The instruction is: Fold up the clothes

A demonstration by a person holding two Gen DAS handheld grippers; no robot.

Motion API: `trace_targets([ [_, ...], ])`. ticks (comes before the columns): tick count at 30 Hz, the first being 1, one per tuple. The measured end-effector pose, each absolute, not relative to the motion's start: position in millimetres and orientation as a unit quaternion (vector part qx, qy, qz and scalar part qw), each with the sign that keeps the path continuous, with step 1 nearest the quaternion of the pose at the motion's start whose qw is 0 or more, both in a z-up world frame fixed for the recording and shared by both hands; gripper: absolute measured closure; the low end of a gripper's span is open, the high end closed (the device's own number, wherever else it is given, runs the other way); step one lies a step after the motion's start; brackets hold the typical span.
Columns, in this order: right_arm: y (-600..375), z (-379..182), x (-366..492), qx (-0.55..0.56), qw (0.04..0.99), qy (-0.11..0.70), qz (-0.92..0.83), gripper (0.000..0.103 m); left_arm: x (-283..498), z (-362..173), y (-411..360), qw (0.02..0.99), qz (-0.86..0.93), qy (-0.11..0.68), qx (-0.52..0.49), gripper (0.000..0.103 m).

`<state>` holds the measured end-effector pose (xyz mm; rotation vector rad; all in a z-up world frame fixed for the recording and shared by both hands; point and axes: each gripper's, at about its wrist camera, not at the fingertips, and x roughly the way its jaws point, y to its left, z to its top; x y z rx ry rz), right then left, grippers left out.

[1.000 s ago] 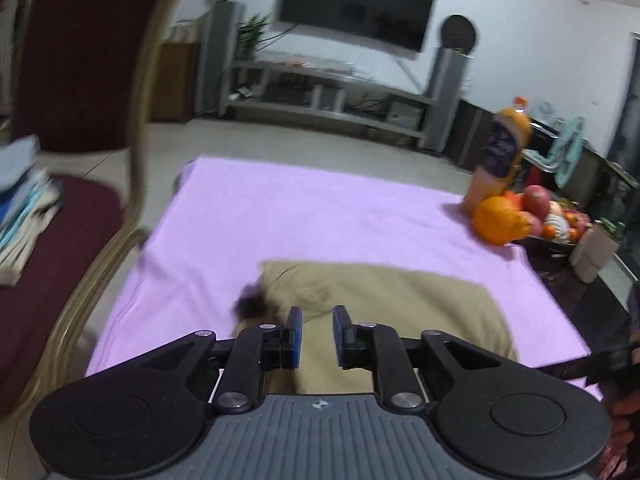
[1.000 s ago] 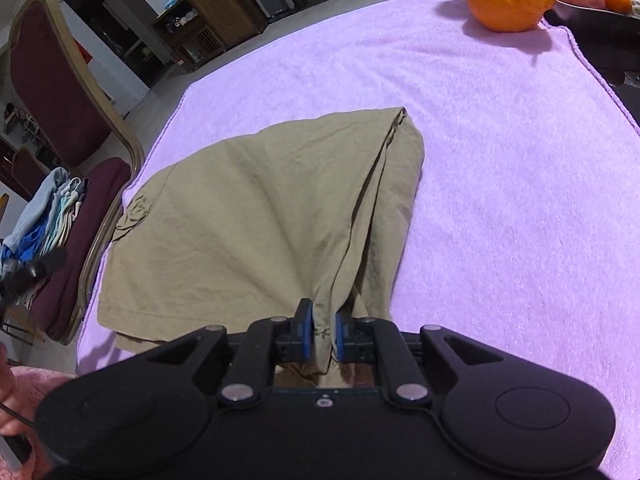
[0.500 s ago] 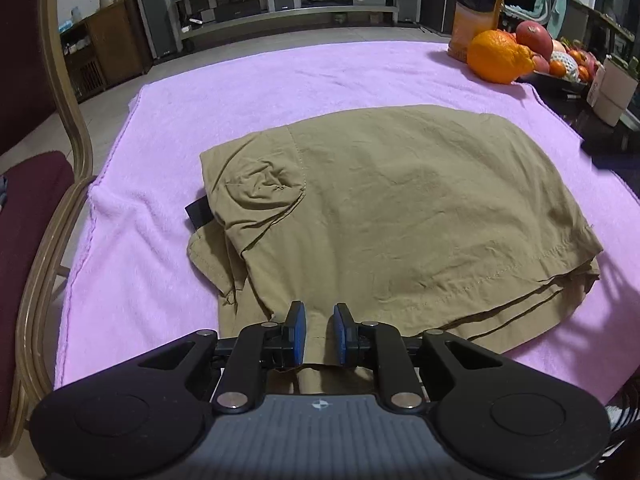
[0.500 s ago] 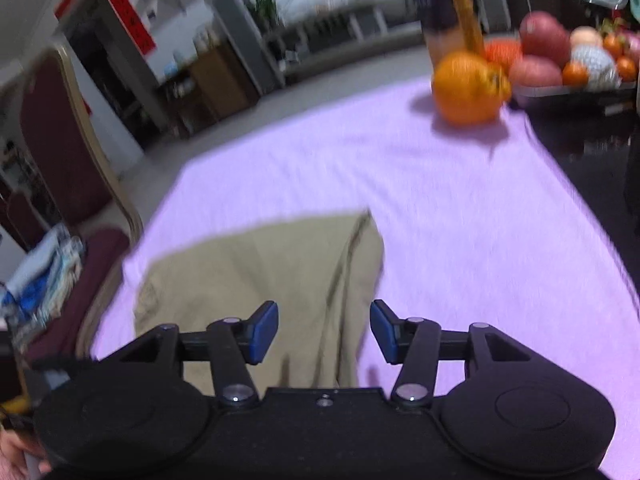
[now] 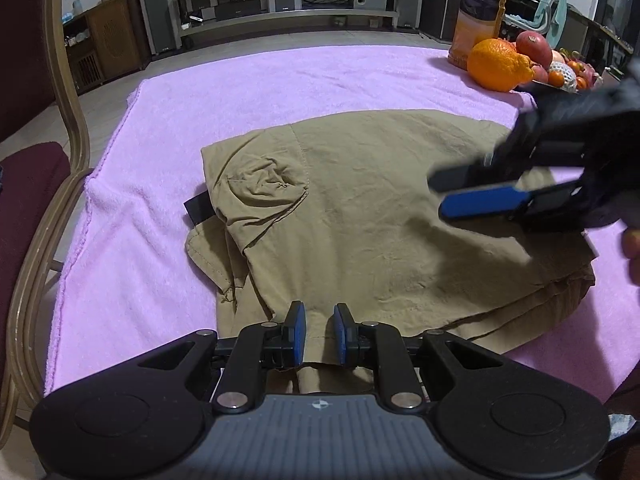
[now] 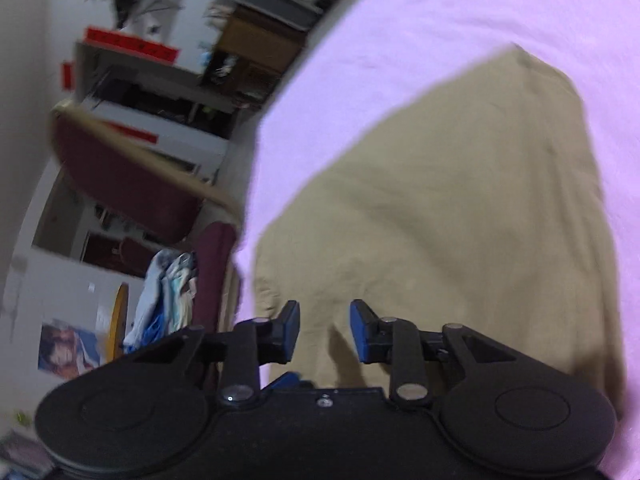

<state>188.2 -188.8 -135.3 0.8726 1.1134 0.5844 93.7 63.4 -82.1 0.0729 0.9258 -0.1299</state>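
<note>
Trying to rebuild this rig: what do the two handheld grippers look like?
The left gripper and right gripper match: matte black, two round discs, linkage arms on silver pivots, blue fingertip pads. The left's ribbed grey plate bears a small crosshair mark. No cables show.

Khaki garment point(image 5: 400, 216), plain, no pattern; a black tab is seen at its left edge. Pink towel point(image 5: 168, 240) is spread under it, plain, fluffy. Both grippers are black w/ blue pads: left gripper point(image 5: 320, 334), right gripper point(image 6: 324, 330). Chair point(image 5: 36, 168): maroon seat & back, gold frame. Orange fruit point(image 5: 498, 65) is seen far right, w/ red and white fruit behind it. Bottle point(image 5: 482, 4): orange w/ dark label. Clothes pile point(image 6: 164, 300) on chair: blue, white, pale tones.
</note>
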Motion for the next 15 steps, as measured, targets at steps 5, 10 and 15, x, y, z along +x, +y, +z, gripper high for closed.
trace_targets([
  [5,-254,-153,191,0.459,0.755,0.45,0.129,0.103,94,-82,66,0.892,-0.068,0.446,0.026,0.086],
  [10,-288,-140,172,0.437,0.802,0.406,0.023,0.095,91,-83,65,0.894,-0.066,0.441,0.032,0.085],
  [15,-296,-70,150,0.396,0.834,0.38,0.046,0.093,89,-82,61,0.895,-0.058,0.441,0.039,0.085],
])
